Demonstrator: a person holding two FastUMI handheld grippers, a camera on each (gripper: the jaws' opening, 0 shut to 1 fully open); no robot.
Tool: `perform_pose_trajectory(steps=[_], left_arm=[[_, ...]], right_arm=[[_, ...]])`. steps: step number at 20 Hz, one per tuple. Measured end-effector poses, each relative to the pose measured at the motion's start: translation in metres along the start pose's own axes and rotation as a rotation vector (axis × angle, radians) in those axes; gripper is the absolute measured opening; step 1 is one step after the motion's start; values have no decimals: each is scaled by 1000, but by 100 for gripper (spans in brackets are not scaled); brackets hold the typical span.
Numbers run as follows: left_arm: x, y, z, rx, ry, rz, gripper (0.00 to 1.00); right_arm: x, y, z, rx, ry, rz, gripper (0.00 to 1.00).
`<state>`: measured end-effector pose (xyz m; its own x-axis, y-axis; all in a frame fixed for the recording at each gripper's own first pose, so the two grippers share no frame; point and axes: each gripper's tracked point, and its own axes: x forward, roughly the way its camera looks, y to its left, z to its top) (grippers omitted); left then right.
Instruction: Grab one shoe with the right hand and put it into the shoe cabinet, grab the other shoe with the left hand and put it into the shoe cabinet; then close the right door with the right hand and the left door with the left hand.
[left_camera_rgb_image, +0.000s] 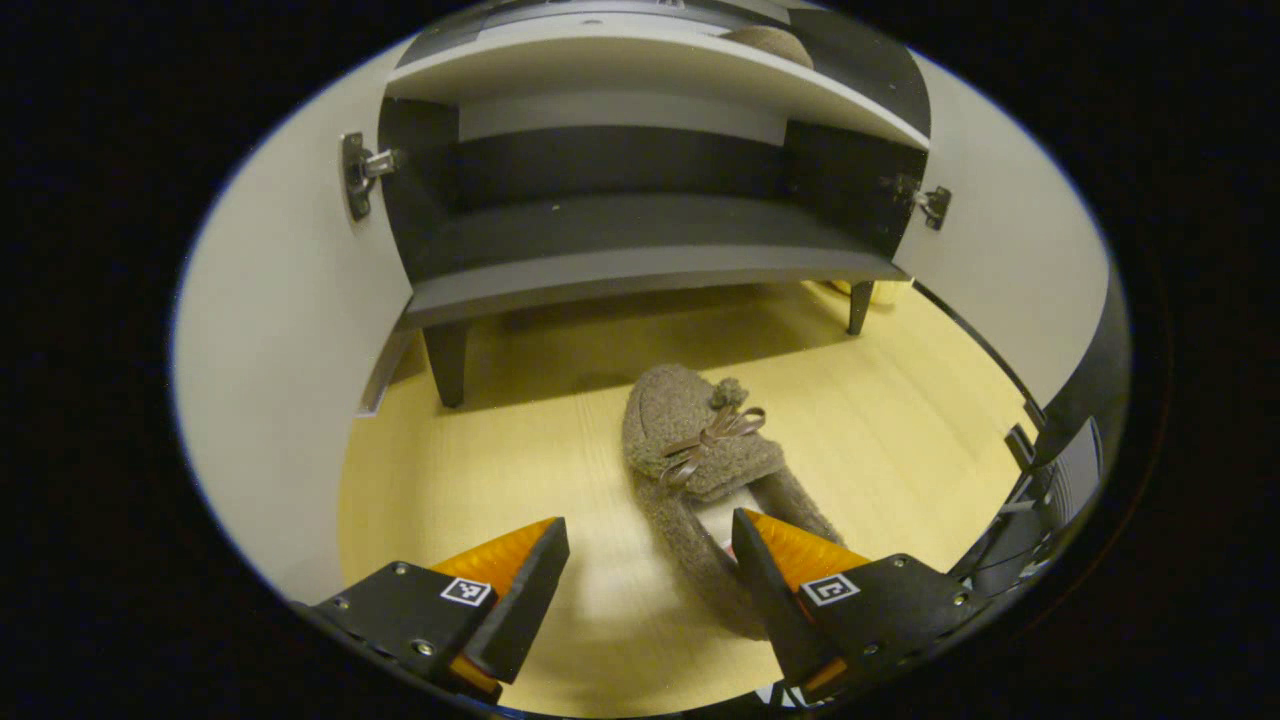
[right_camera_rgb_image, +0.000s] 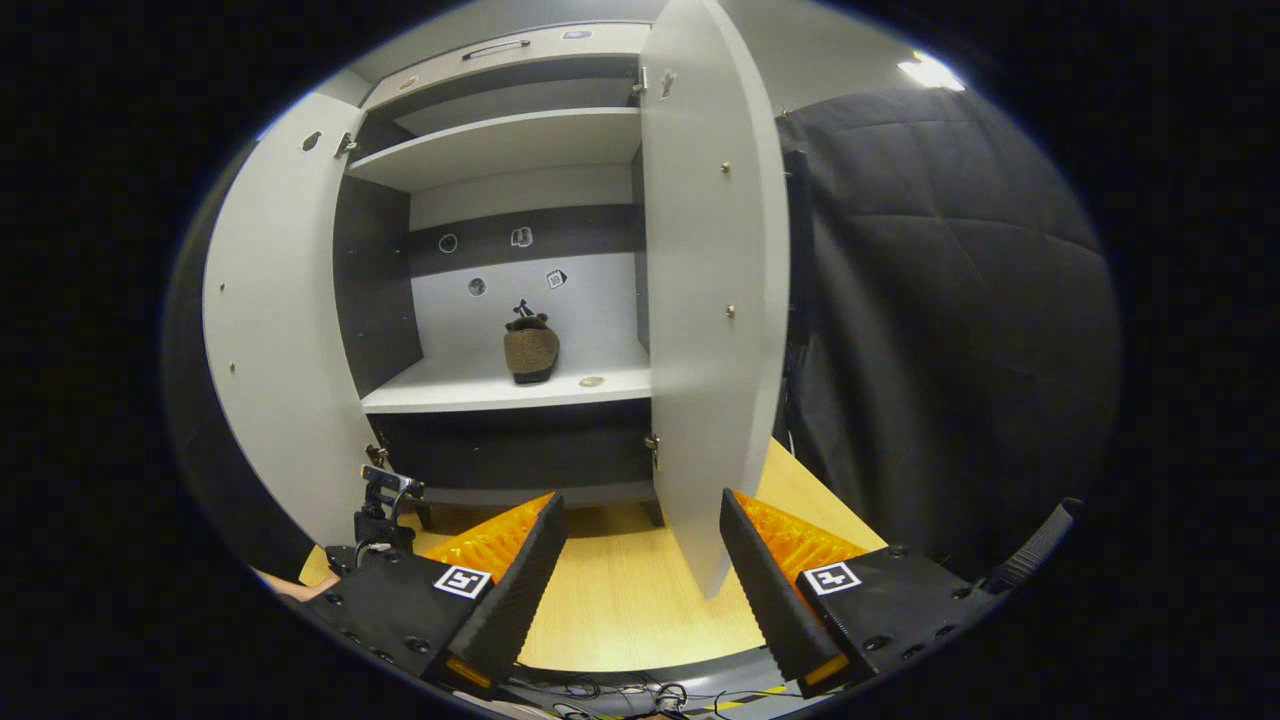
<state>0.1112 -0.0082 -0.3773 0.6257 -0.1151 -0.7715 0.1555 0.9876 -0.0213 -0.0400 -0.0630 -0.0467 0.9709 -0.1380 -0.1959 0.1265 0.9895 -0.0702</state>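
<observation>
A fuzzy brown slipper with a bow (left_camera_rgb_image: 700, 470) lies on the wooden floor in the left gripper view, toe toward the cabinet. My left gripper (left_camera_rgb_image: 650, 590) stands open just above its heel; the right finger overlaps the heel and the left finger is off to its side. In the right gripper view the other brown shoe (right_camera_rgb_image: 530, 350) sits on the white middle shelf (right_camera_rgb_image: 480, 392) of the shoe cabinet. My right gripper (right_camera_rgb_image: 640, 590) is open and holds nothing, back from the cabinet. The right door (right_camera_rgb_image: 710, 300) and left door (right_camera_rgb_image: 275, 330) both stand open.
The cabinet's dark bottom shelf (left_camera_rgb_image: 640, 250) stands on short legs above the floor. Open door panels flank it at left (left_camera_rgb_image: 290, 330) and right (left_camera_rgb_image: 1010, 270). The left gripper's device (right_camera_rgb_image: 380, 510) shows low near the left door. A black quilted cloth (right_camera_rgb_image: 940, 330) hangs on the right.
</observation>
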Motion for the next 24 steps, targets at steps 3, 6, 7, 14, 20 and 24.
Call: perform_pose_trajectory(steps=[3,6,7,14,20,24], left_arm=[[22,4,-1,-11,36,10,95],[35,10,10,-70,52,5,100],[39,12,13,-85,52,5,100],[52,-8,12,-116,95,-95,51],[54,3,20,-60,107,-63,22],[51,0,21,-92,96,-38,4]], right_arm=[[-9,-32,-3,65,-5,-77,98],[-22,-80,-2,139,-1,-193,98],[-29,-95,-2,171,-7,-228,98],[-50,-172,-1,273,-40,-414,98],[-54,-189,12,287,-70,-449,98],[-46,-192,7,280,-63,-455,98]])
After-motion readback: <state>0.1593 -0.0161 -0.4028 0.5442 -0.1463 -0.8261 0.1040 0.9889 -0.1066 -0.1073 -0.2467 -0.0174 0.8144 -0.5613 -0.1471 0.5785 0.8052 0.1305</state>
